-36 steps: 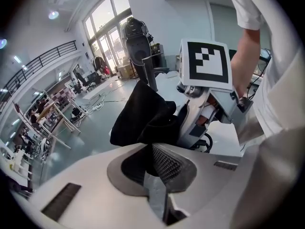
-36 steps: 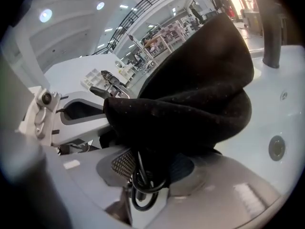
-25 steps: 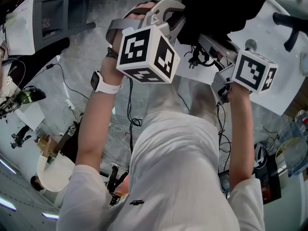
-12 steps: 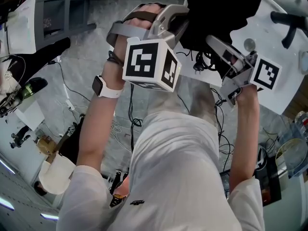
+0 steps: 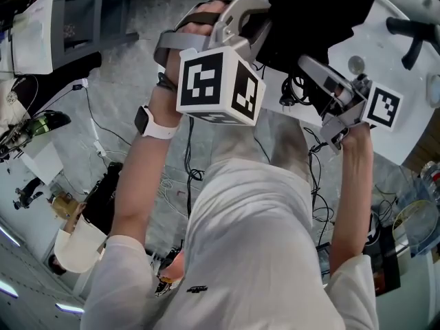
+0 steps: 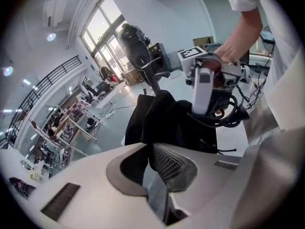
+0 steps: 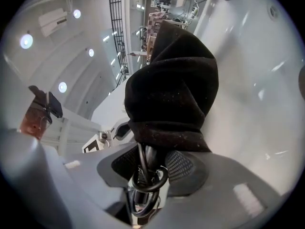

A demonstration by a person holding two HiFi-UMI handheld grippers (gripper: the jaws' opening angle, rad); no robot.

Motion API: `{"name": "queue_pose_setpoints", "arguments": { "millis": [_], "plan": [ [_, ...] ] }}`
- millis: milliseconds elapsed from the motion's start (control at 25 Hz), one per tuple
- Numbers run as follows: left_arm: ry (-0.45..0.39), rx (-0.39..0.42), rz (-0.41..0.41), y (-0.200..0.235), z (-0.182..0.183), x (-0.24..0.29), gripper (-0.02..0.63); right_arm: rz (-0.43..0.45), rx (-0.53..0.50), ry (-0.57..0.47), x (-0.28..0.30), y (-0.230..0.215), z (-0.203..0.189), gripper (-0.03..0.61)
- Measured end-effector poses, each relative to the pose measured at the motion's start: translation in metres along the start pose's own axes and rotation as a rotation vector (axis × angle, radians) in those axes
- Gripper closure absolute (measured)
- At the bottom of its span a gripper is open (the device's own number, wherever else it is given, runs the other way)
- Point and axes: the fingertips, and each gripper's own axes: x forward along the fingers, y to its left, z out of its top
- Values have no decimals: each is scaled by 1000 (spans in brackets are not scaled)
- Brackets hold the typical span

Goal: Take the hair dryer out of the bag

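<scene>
The black cloth bag (image 5: 309, 12) hangs over the white table (image 5: 412, 122), held up by both grippers. My left gripper (image 5: 261, 36) is shut on a fold of the bag (image 6: 164, 120) near its edge, and cloth fills its jaws (image 6: 155, 156). My right gripper (image 5: 309, 67) reaches into the bag's mouth from below. It (image 7: 147, 171) is shut on the hair dryer's end, where the coiled black cord (image 7: 145, 180) hangs out. The bag (image 7: 174, 89) hides the rest of the dryer. The cord's loops (image 5: 294, 88) dangle between the two grippers.
A black stand (image 5: 412, 33) sits on the table beyond the bag. Loose cables (image 5: 189, 174) run over the grey floor below. A round dish (image 5: 412, 215) lies at the lower right. An office chair (image 6: 138, 56) stands behind the table.
My right gripper has rolled and risen a little, so its marker cube now faces another way. The left gripper has stayed almost where it was, still gripping the bag.
</scene>
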Motion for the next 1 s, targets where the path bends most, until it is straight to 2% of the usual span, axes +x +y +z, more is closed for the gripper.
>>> {"name": "queue_pose_setpoints", "arguments": {
  "millis": [280, 560, 800, 1000],
  "plan": [
    [-48, -176, -33, -3, 15, -3, 580, -100, -142, 38, -17, 10, -23, 407],
    [-62, -227, 18, -1, 31, -13, 580, -285, -240, 79, -43, 4, -36, 407],
    [-34, -201, 66, 3, 41, -16, 580, -227, -266, 139, -60, 18, -59, 405],
    [3, -226, 84, 3, 23, -12, 578, -220, -284, 166, -67, 18, -69, 405]
  ]
}}
